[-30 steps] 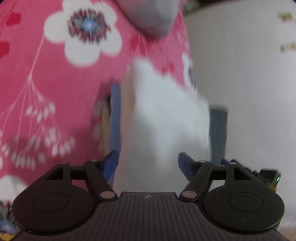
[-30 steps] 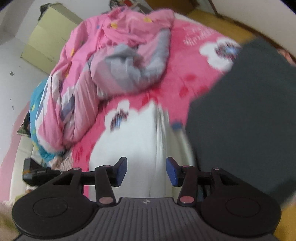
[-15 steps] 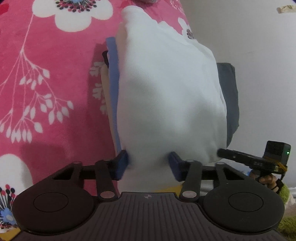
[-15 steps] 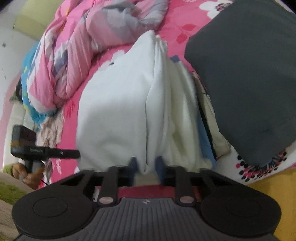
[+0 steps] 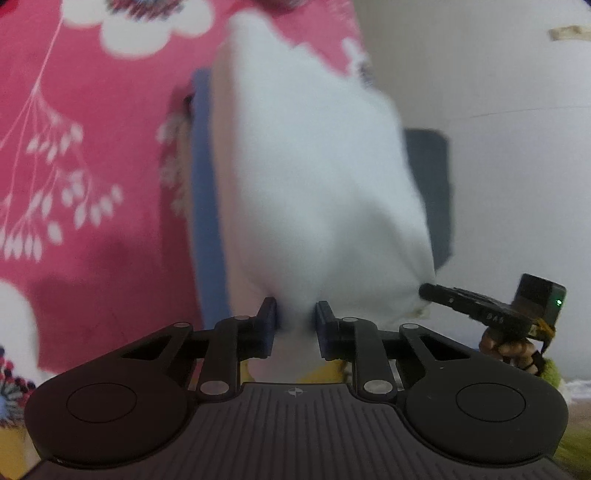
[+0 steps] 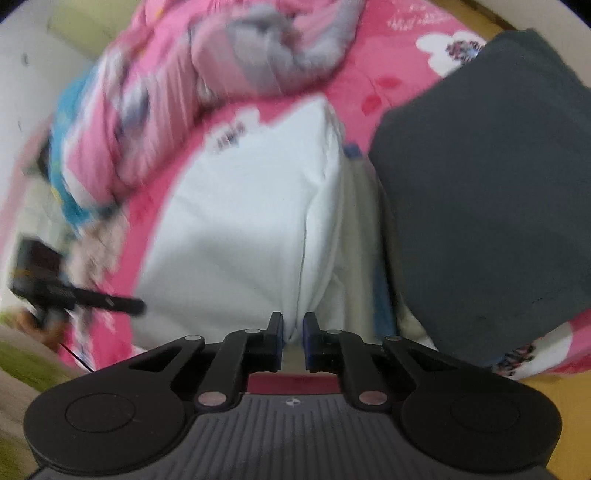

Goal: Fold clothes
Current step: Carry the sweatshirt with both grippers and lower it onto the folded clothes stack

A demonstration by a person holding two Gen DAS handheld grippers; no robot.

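Observation:
A folded white garment lies on a pink floral bedspread, on top of a blue and a cream folded piece. My left gripper pinches the near edge of the white garment, its jaws still closing on the cloth. My right gripper pinches the same garment at another point on its near edge, jaws also closing, with a fold of white cloth squeezed between the pads. Each gripper shows in the other's view as a black bar at the garment's corner.
A folded dark grey garment lies to the right of the white one. A crumpled pink and grey quilt is heaped at the far side of the bed. A white wall borders the bed on the right in the left wrist view.
Both grippers came in to the white garment's near edge and their jaws went from wide apart to pinched on the cloth. The right wrist view swung slightly.

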